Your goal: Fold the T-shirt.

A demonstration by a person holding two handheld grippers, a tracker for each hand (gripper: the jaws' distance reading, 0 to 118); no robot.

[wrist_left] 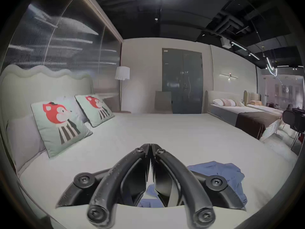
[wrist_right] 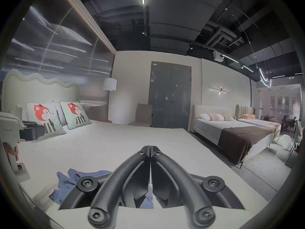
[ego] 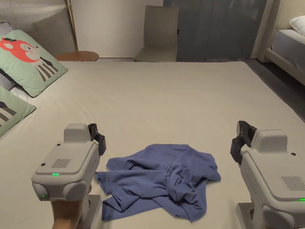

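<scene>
A crumpled blue T-shirt (ego: pixel 162 179) lies unfolded near the front edge of the bed (ego: pixel 166 98), between the two grippers. The left gripper (wrist_left: pixel 150 150) and right gripper (wrist_right: pixel 150 147) hover on either side of it, each with jaws together and holding nothing. Fox-print cushions (ego: pixel 28 61) rest far left.

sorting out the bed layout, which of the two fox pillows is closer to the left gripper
The fox pillow cut off at the head view's left edge, nearer the left gripper; the other fox pillow lies farther up the bed.
</scene>
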